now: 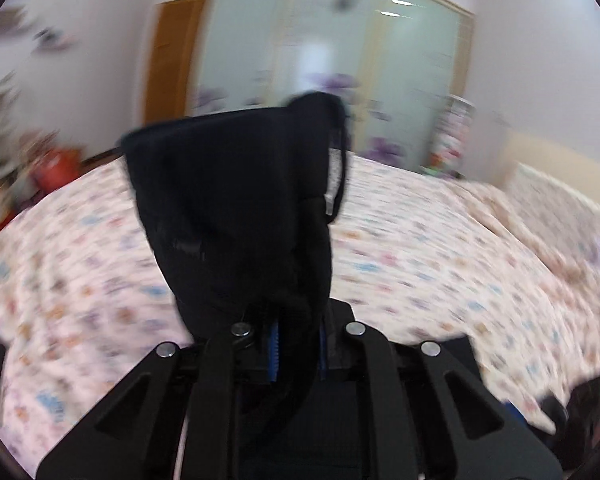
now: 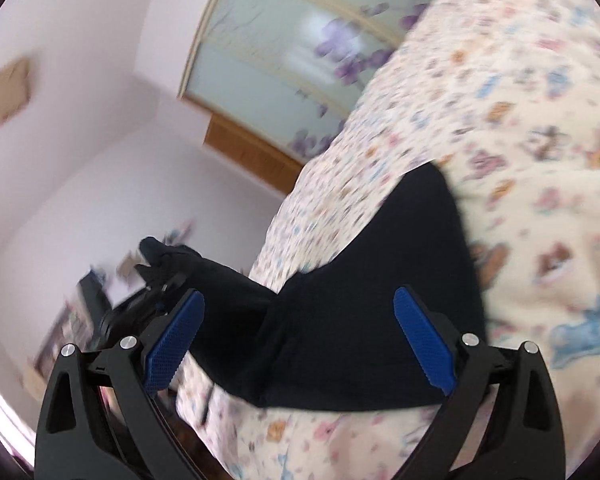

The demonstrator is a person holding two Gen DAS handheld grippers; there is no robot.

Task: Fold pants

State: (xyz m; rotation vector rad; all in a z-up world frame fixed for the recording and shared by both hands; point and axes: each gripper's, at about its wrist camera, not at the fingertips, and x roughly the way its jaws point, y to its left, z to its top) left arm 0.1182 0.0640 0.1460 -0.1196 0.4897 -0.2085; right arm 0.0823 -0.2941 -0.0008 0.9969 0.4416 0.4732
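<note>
Black fabric: the pants (image 1: 236, 208) are bunched in the left gripper (image 1: 296, 344), jaws clamped on the cloth with blue pads barely showing on either side of it. In the left wrist view the cloth rises from the jaws toward 12 o'clock, a drawstring (image 1: 342, 168) looping off its edge at 1 o'clock. Floral bedsheet (image 1: 440, 264) spreads behind, motion-blurred.

Right wrist view: right gripper (image 2: 300, 340) released, jaws wide apart, blue pads (image 2: 424, 340) clear of the cloth. The pants (image 2: 380, 300) lie on the bedsheet (image 2: 520, 160) between and beyond the pads, one part lifted off toward 9 o'clock. Frosted sliding door (image 2: 284, 52) with purple flowers at 12 o'clock.
</note>
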